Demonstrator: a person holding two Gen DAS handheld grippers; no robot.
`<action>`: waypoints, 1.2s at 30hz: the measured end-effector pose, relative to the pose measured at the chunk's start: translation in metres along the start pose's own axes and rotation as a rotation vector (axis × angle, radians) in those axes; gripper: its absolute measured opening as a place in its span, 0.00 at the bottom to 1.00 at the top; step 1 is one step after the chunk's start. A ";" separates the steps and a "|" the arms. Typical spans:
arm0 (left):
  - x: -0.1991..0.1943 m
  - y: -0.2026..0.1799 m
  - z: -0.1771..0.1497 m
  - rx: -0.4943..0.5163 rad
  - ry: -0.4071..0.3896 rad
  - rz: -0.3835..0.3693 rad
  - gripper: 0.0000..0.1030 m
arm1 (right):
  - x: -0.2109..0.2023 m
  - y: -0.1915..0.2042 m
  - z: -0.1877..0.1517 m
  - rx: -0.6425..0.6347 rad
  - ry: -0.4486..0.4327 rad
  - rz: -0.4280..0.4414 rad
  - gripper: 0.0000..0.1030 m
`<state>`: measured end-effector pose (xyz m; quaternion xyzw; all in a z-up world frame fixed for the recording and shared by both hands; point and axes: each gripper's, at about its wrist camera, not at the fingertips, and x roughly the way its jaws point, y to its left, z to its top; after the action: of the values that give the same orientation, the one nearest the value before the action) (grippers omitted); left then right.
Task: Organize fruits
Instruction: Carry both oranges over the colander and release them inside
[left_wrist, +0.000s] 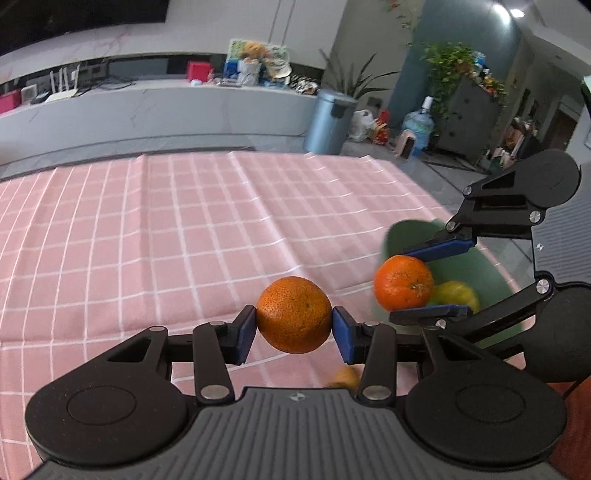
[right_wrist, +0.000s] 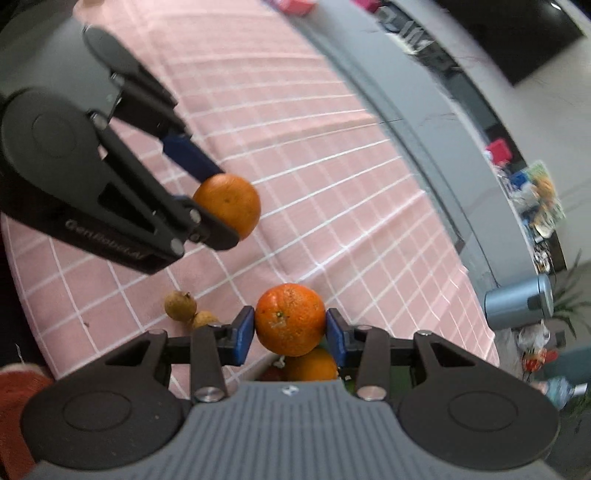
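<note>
A round orange mandarin with pitted skin (left_wrist: 294, 315) is clamped between the blue pads of the left tool (left_wrist: 294, 325), raised clear of the pink checked tablecloth (left_wrist: 184, 229) that covers the desk. In the right wrist view the same fruit (right_wrist: 228, 205) sits at the tip of the left tool (right_wrist: 212, 201), above the cloth.

A second round orange mandarin with a green stem scar (right_wrist: 290, 319) is clamped between the blue pads of the right tool (right_wrist: 290, 330). In the left wrist view this fruit (left_wrist: 403, 283) hangs at the rim of a pale green bowl (left_wrist: 480, 266), held there by the right tool (left_wrist: 424, 278). The bowl stands near the right edge of the desk and contains a yellow-green fruit (left_wrist: 458, 295). In the right wrist view another orange fruit (right_wrist: 310, 363) lies directly beneath the held mandarin.

Two small brown round fruits (right_wrist: 186, 308) rest touching each other on the tablecloth, just left of the right tool's left pad.

A blue-grey cylindrical bin (left_wrist: 332, 122) stands on the floor beyond the desk.
</note>
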<state>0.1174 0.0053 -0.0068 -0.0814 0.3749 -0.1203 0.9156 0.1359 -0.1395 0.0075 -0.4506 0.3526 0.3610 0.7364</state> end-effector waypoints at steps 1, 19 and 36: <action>-0.002 -0.006 0.003 0.004 -0.002 -0.011 0.49 | -0.006 -0.004 -0.006 0.021 -0.010 -0.005 0.37; 0.048 -0.116 0.014 0.236 0.131 -0.150 0.49 | -0.017 -0.043 -0.103 0.273 0.100 0.003 0.37; 0.080 -0.132 0.003 0.324 0.223 -0.143 0.49 | 0.022 -0.049 -0.129 0.350 0.201 0.117 0.38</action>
<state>0.1534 -0.1438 -0.0263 0.0544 0.4431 -0.2518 0.8587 0.1630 -0.2693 -0.0353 -0.3283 0.5073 0.2893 0.7424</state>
